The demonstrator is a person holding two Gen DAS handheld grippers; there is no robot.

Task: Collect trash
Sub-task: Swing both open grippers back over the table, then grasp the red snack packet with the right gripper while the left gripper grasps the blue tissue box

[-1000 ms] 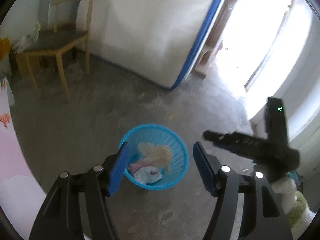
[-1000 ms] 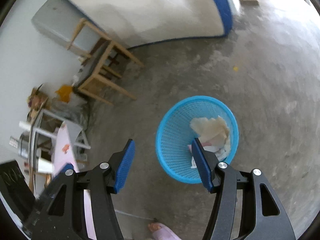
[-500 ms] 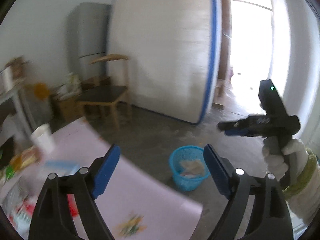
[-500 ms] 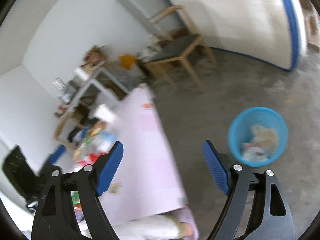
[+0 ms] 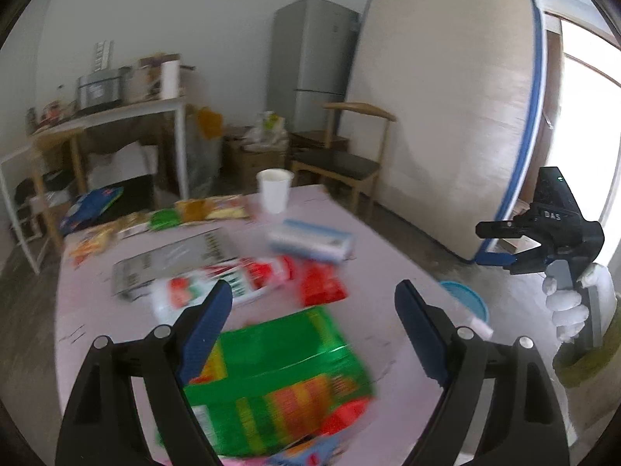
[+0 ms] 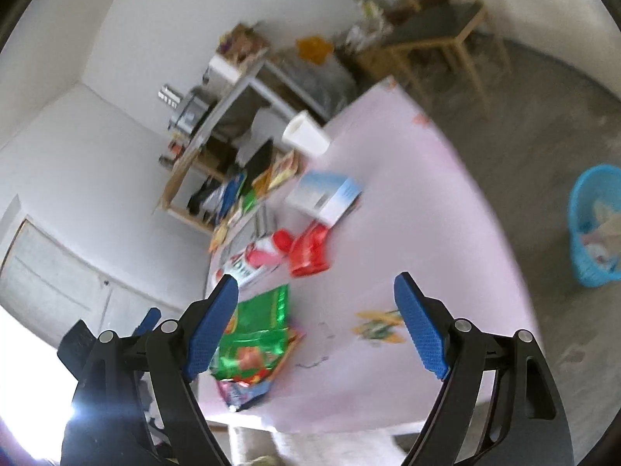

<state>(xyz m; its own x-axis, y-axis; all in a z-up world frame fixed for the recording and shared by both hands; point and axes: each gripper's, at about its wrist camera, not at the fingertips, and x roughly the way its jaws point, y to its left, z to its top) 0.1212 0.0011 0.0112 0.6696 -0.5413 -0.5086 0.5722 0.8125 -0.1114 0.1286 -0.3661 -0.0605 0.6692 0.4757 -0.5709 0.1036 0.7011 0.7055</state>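
Observation:
A pink table (image 5: 388,272) carries scattered wrappers: a green packet (image 5: 279,380) nearest me, a red packet (image 5: 322,283), a red-and-white packet (image 5: 233,283), a silver packet (image 5: 174,264), a blue-white box (image 5: 310,240) and a white cup (image 5: 274,190). My left gripper (image 5: 313,295) hangs open over the green packet, nothing between its fingers. My right gripper (image 6: 316,283) is open and empty above the table's near side, with the green packet (image 6: 260,330) at its left finger and a small yellow wrapper (image 6: 378,326) below it. The blue basket (image 6: 597,229) with trash stands on the floor to the right.
A gloved hand holds the right gripper (image 5: 481,244) beyond the table's right edge. A wooden chair (image 5: 341,163), a leaning mattress (image 5: 446,116), a grey fridge (image 5: 310,58) and a cluttered shelf table (image 5: 116,116) line the far wall. The floor is bare concrete.
Both views have swung up and away from the basket on the floor to the table with wrappers. Both grippers' jaws stand wider than a second ago.

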